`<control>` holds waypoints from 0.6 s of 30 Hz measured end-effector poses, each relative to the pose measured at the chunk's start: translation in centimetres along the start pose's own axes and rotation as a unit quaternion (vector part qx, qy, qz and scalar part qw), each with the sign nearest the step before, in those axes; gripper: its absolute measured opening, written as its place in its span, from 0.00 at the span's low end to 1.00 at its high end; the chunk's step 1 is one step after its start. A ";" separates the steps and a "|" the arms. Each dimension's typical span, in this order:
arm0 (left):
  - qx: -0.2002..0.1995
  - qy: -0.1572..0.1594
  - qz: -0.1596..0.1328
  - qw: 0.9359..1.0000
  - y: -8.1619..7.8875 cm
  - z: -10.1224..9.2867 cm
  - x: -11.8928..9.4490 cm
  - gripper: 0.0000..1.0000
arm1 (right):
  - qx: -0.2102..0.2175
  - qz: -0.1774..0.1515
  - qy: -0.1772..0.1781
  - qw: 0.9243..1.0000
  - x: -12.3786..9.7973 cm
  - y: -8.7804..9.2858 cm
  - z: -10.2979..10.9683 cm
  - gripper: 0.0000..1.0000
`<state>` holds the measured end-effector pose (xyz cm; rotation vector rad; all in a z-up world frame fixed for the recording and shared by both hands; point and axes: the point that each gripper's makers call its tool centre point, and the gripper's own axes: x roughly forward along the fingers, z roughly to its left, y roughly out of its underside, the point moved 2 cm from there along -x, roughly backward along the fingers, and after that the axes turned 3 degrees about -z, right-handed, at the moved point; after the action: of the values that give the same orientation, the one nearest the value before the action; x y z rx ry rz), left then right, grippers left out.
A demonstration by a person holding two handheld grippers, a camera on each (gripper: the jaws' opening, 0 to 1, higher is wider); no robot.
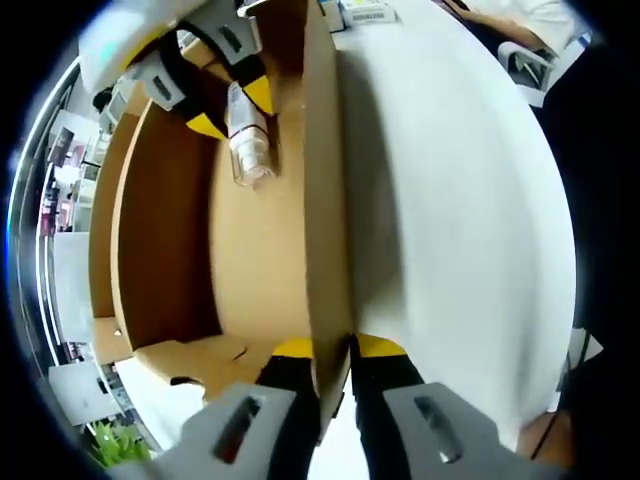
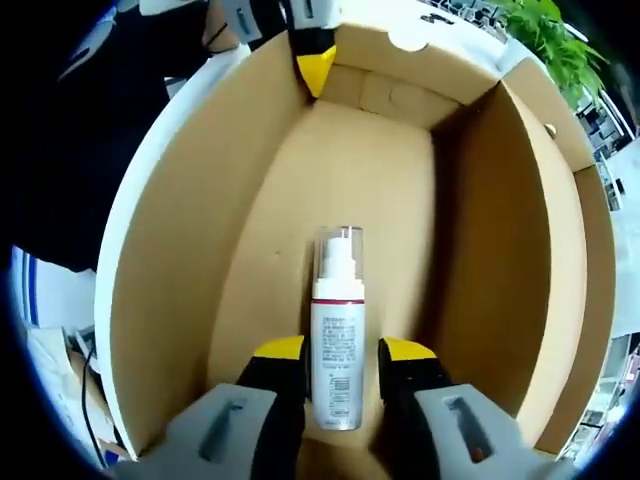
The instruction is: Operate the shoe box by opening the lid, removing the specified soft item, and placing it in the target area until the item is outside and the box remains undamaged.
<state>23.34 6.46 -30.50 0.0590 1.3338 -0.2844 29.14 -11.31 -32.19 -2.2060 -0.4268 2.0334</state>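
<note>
An open brown cardboard shoe box (image 1: 260,260) sits on a white table (image 1: 460,200). My left gripper (image 1: 333,350) is shut on the top edge of the box's side wall (image 1: 325,180), one finger inside and one outside. It also appears in the right gripper view as a yellow-tipped left gripper (image 2: 315,60) on the far wall. A white spray bottle (image 2: 335,340) with a clear cap lies along the box floor (image 2: 340,180), cap pointing away. My right gripper (image 2: 342,350) is down inside the box, shut on the bottle's body. The left gripper view has the right gripper (image 1: 232,108) holding the bottle (image 1: 250,140).
The box's lid flap (image 1: 190,360) with a cut-out hangs open at one end. Small packaged items (image 1: 365,12) and a person in white (image 1: 520,20) are at the table's far side. A green plant (image 2: 545,40) stands beyond the box.
</note>
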 end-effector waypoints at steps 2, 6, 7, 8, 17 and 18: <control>0.000 0.000 0.000 1.000 0.0 0.0 0.0 0.09 | 0.000 0.000 0.000 1.000 0.0 0.0 0.0 0.25; 0.000 0.000 0.000 1.000 0.0 0.0 0.0 0.09 | -0.002 0.000 -0.003 1.000 0.0 0.0 0.2 0.21; 0.000 0.000 0.000 1.000 0.0 0.0 0.0 0.09 | -0.001 0.000 -0.002 1.000 0.0 0.0 0.2 0.21; -0.001 0.000 0.000 1.000 0.0 0.0 0.0 0.09 | 0.001 0.000 -0.002 1.000 -0.1 0.0 0.2 0.21; 0.000 -0.001 0.000 1.000 0.0 -0.1 0.0 0.09 | 0.006 0.000 0.007 1.000 -0.6 -0.3 0.2 0.20; 0.000 -0.001 0.000 1.000 0.0 -0.1 0.0 0.09 | 0.008 0.000 0.010 1.000 -0.7 -0.3 0.2 0.20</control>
<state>23.29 6.48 -30.49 0.0594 1.3322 -0.2841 28.87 -11.25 -31.44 -2.2151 -0.4079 2.0073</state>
